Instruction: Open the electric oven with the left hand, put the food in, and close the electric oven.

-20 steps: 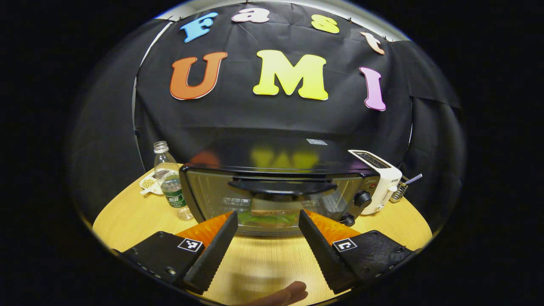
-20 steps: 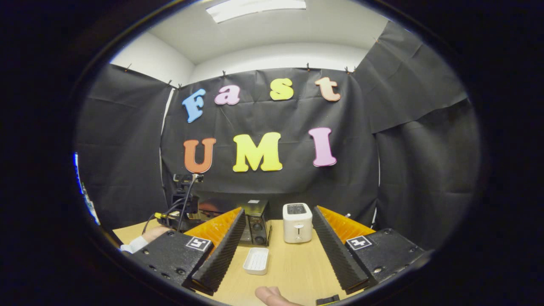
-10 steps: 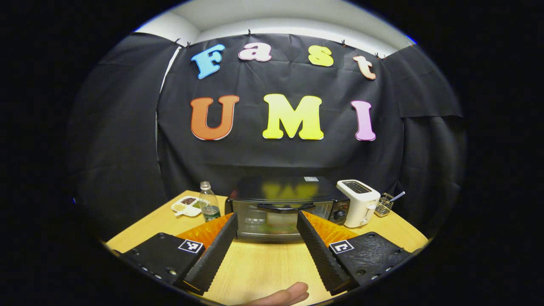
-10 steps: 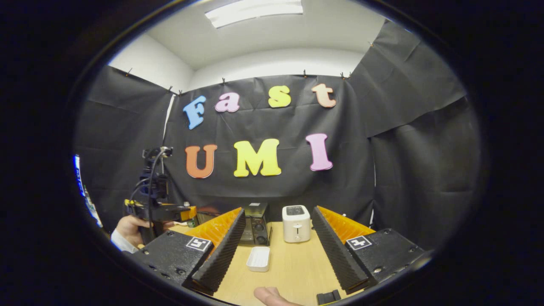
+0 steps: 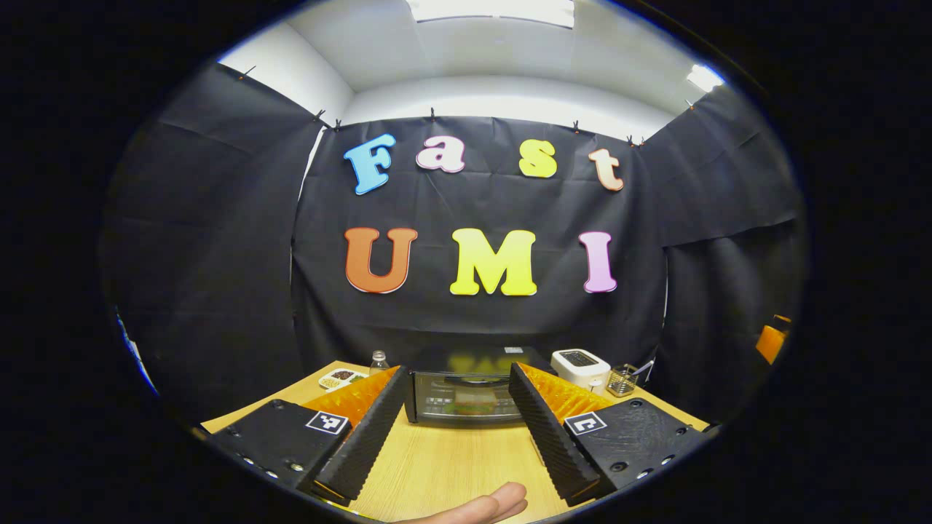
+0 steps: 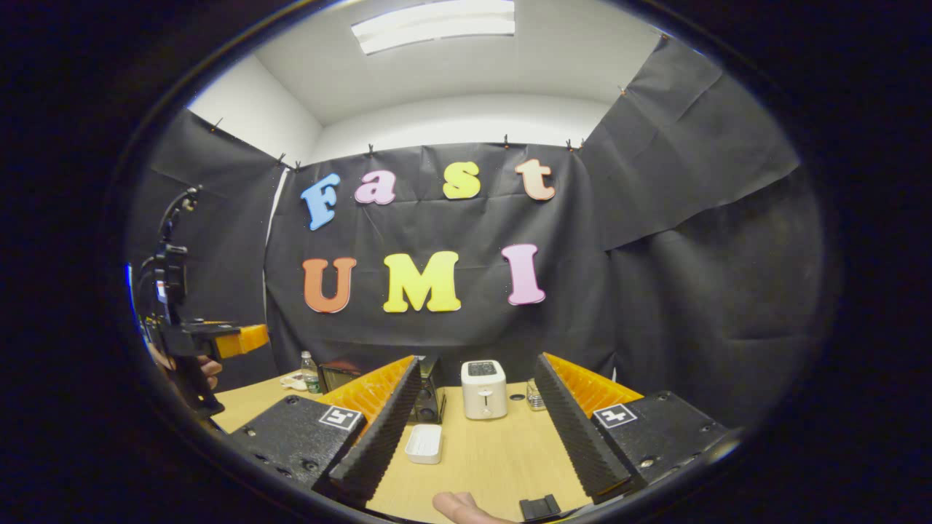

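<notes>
Oven shut, food inside

We judge the task done: the black glass-fronted electric oven (image 5: pixel 466 397) sits closed, food behind its door, our left gripper (image 5: pixel 455 437) and right gripper (image 6: pixel 470 437) spread wide, empty.

Bright ceiling panels (image 6: pixel 434 25) overhead, dim black booth, sharp focus, heavy fisheye bending toward the edges.

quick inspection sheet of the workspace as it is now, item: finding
surface: wooden table, bare in front.
job's things: electric oven door closed, food dimly seen behind the glass.
clutter: toaster, white tray, water bottle, snack dish, wire holder.
grippers: left gripper open, empty; right gripper open, empty.
cables: wire on the left gripper's rig, seen in the right gripper view.
surroundings: black cloth walls, ceiling light.
</notes>
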`<act>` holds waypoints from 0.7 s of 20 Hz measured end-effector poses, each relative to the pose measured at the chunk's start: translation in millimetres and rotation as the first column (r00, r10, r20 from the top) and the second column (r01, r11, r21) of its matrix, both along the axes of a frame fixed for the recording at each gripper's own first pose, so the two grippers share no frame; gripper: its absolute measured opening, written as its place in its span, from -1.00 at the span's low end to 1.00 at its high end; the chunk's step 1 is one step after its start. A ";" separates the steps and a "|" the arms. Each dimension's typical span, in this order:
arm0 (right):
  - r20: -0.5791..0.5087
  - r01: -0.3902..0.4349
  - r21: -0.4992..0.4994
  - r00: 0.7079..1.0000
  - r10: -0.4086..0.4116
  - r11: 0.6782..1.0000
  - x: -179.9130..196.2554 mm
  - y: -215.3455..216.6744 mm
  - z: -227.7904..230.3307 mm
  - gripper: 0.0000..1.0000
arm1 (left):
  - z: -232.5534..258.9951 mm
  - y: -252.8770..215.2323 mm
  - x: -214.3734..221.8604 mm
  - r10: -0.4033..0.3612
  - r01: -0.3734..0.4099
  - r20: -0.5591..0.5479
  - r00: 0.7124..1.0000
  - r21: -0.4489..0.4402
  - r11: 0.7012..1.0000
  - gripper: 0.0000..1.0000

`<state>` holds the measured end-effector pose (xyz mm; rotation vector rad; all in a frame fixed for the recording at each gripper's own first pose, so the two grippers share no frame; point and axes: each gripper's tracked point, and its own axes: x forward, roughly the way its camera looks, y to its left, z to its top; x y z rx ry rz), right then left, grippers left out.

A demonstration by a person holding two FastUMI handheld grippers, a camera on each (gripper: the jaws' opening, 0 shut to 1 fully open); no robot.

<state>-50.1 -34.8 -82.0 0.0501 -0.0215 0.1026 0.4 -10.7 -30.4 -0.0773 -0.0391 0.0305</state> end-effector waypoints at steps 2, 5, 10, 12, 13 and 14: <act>0.003 -0.010 0.010 1.000 0.010 1.000 -4.5 1.6 4.5 0.80 | 8.0 -3.2 -21.5 -0.012 0.012 0.014 1.000 0.002 1.000 0.84; -0.005 -0.020 0.018 1.000 0.020 1.000 -6.5 2.3 7.5 1.00 | -0.5 16.6 -44.1 0.068 -0.068 -0.011 0.998 0.012 0.998 0.86; -0.006 -0.019 0.027 1.000 0.020 0.999 -6.0 3.2 4.9 1.00 | -20.9 16.1 -71.2 0.063 -0.063 -0.028 0.998 0.013 0.998 0.84; -0.019 -0.019 0.020 1.000 0.019 1.000 -6.7 3.2 -1.2 1.00 | -28.5 8.2 -75.2 0.027 -0.027 -0.039 0.999 -0.014 1.000 0.84; -0.024 -0.019 0.020 1.000 0.020 1.000 -5.9 3.2 -1.8 1.00 | -31.6 5.4 -75.3 0.012 -0.013 -0.046 0.999 -0.016 1.000 0.84; -0.030 -0.020 0.017 0.999 0.021 1.000 -4.6 3.9 -3.5 1.00 | -33.0 6.1 -76.7 0.005 -0.005 -0.051 0.999 -0.014 1.000 0.84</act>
